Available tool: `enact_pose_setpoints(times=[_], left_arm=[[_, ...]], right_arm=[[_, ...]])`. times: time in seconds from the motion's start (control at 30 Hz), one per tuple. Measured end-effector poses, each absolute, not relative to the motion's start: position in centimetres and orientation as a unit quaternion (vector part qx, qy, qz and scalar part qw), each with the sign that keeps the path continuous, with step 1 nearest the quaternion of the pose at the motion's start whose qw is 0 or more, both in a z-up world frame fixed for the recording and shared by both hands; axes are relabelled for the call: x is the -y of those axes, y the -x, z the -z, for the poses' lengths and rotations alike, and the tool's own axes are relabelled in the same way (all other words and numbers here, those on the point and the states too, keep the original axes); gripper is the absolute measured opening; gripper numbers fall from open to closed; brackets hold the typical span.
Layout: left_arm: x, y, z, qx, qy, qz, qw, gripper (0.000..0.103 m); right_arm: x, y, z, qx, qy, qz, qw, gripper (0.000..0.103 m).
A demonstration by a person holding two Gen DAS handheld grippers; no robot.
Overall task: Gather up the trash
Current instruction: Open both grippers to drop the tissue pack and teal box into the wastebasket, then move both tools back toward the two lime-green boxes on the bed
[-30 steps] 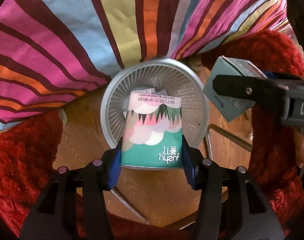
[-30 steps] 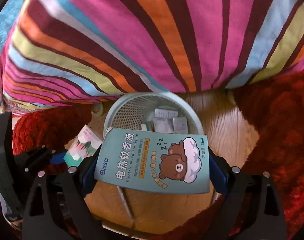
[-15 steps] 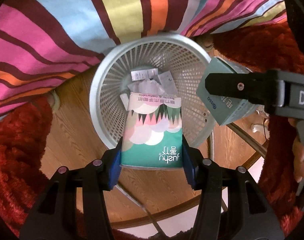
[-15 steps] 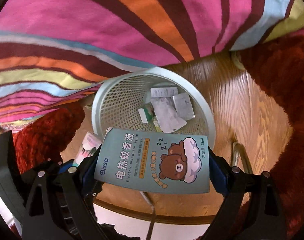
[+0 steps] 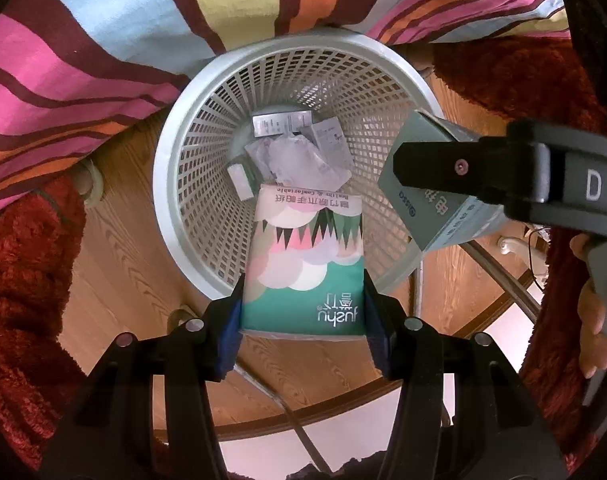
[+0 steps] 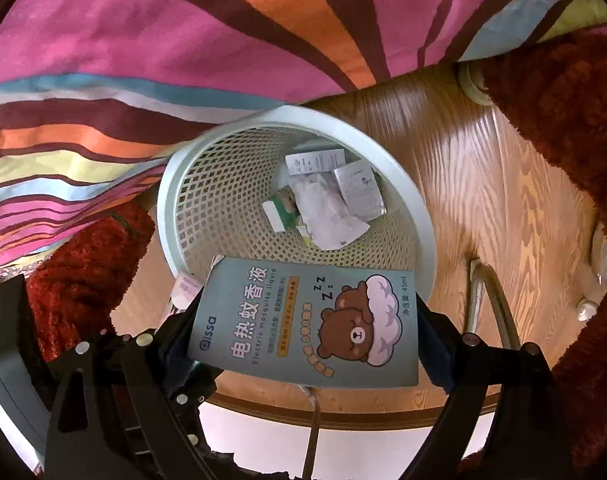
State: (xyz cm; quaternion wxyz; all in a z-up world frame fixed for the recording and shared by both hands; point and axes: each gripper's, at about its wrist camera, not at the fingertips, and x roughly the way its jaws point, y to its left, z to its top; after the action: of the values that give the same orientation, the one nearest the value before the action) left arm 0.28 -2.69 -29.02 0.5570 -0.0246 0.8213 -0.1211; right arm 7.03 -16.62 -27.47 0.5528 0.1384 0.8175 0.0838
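Note:
My left gripper (image 5: 303,316) is shut on a green and white tissue pack (image 5: 303,264) and holds it over the near rim of a pale mesh waste basket (image 5: 175,152). My right gripper (image 6: 307,332) is shut on a blue-grey mosquito liquid box (image 6: 307,320) with a bear picture, held above the basket's (image 6: 415,208) near rim. That box (image 5: 443,216) and right gripper show at the right of the left wrist view. Several paper scraps and wrappers (image 5: 299,156) lie in the basket's bottom, and they show in the right wrist view too (image 6: 327,204).
A striped cloth (image 5: 103,40) hangs over the basket's far side. Red shaggy fabric (image 5: 19,264) lies on both sides on a wood floor (image 6: 503,184). Metal legs (image 6: 479,304) and a curved wooden edge (image 5: 343,404) are below the grippers.
Both grippers have come closer to the basket and now hold their items above its near rim. The basket looks larger and its contents show more fully.

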Motion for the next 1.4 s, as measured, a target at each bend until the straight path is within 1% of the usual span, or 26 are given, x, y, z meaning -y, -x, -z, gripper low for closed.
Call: enact_pose_setpoints(times=[0.37,0.43,0.5,0.53,0.57,0.6,0.63,1.17,1.4], left_arm=[[3.0,-0.1,29.2,-0.822,0.018,0.126,0.555,0.052],[3.0,-0.1,29.4,-0.825,0.020,0.125,0.551,0.054],[2.9,0.0,29.5,-0.827,0.021,0.124,0.549,0.065],[2.8,0.0,29.5,-0.828,0.022,0.124,0.547,0.068],[2.8,0.1,29.6,-0.829,0.020,0.123,0.545,0.074],[3.0,0.2,29.6,-0.830,0.018,0.121,0.545,0.078],[3.0,0.2,29.6,-0.830,0.018,0.121,0.544,0.079],[2.2,-0.2,29.7,-0.832,0.026,0.109,0.543,0.079],[1.9,-0.1,28.8,-0.823,0.025,0.098,0.558,0.079]], right_arm=[[16.3,-6.7,27.6,-0.822,-0.145,-0.092,0.543,0.087],[16.1,-6.7,27.7,-0.824,-0.150,-0.098,0.538,0.088],[15.8,-6.5,27.9,-0.827,-0.157,-0.106,0.530,0.088],[15.8,-6.5,28.0,-0.828,-0.159,-0.108,0.527,0.089],[15.7,-6.4,28.1,-0.829,-0.158,-0.107,0.526,0.094],[15.7,-6.5,28.1,-0.829,-0.156,-0.104,0.527,0.095],[15.8,-6.5,28.1,-0.828,-0.156,-0.102,0.529,0.095],[16.5,-6.4,28.5,-0.833,-0.155,-0.079,0.526,0.095],[16.5,-6.3,26.8,-0.823,-0.143,-0.086,0.543,0.095]])
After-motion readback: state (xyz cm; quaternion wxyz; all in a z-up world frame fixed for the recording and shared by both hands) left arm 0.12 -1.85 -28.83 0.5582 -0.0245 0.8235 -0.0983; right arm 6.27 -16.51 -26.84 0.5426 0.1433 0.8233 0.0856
